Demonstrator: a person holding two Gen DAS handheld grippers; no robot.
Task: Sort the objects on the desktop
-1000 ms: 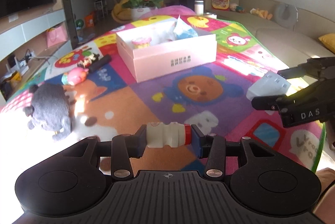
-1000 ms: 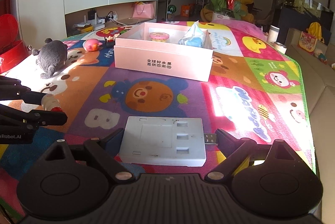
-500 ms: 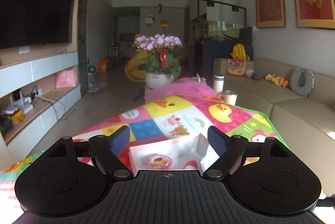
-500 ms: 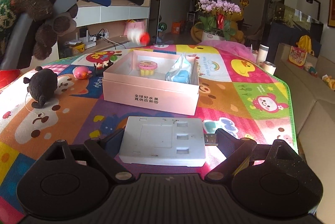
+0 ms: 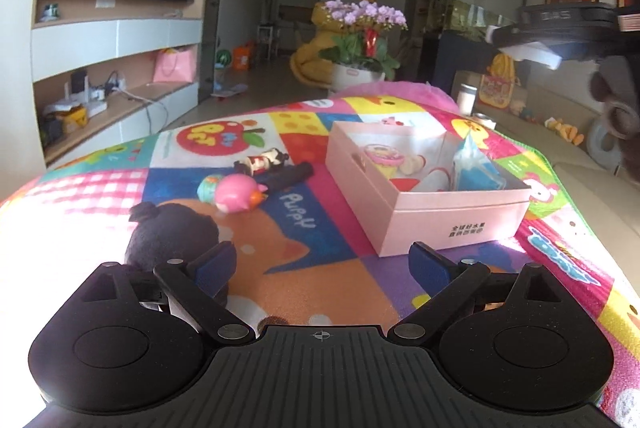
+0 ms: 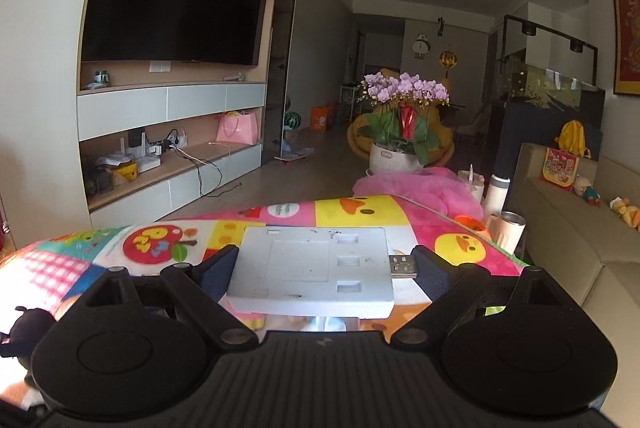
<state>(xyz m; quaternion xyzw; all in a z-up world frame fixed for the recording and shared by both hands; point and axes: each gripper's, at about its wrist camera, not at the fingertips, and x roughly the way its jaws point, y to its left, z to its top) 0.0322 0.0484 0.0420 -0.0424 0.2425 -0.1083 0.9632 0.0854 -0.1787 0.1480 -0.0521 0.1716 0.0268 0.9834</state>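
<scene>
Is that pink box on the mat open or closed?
Open. The pink box has no lid on, and a small cup toy and blue packet show inside.

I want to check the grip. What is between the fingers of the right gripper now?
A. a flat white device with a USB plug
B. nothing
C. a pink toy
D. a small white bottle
A: the right gripper holds the flat white device, USB plug at its side.
</scene>
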